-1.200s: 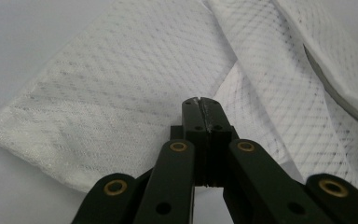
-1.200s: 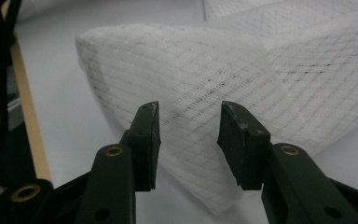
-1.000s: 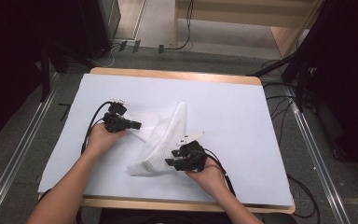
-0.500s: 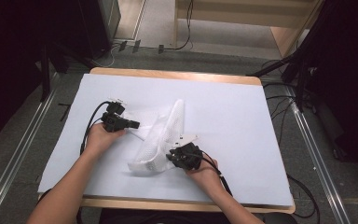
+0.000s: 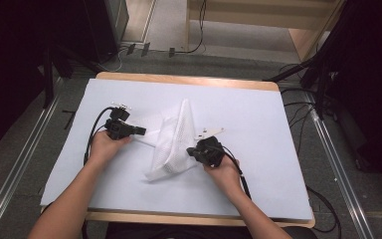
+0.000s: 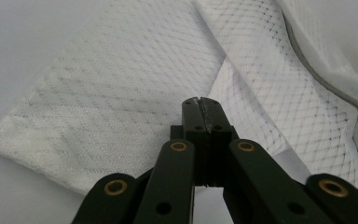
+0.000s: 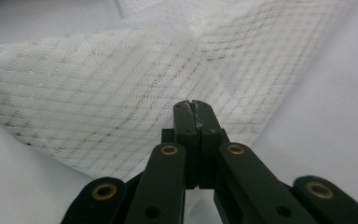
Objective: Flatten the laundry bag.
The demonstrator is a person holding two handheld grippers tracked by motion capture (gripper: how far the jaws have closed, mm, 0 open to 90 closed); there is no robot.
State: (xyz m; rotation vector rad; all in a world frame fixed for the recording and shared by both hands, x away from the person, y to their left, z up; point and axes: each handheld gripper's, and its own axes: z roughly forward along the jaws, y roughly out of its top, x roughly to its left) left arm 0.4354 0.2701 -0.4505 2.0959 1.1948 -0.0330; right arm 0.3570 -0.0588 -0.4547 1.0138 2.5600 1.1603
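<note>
- Left gripper, toward the table's left edge: fingers together, pinched on an edge of the mesh bag, likely to anchor that side.
- Mesh bag: white netting, crumpled and partly folded, near the table's middle, slightly toward the front edge, between both grippers.
- Right gripper, at the bag's right side: fingers just closed, mesh apparently caught at the tips, presumably for pulling the fabric flat.
</note>
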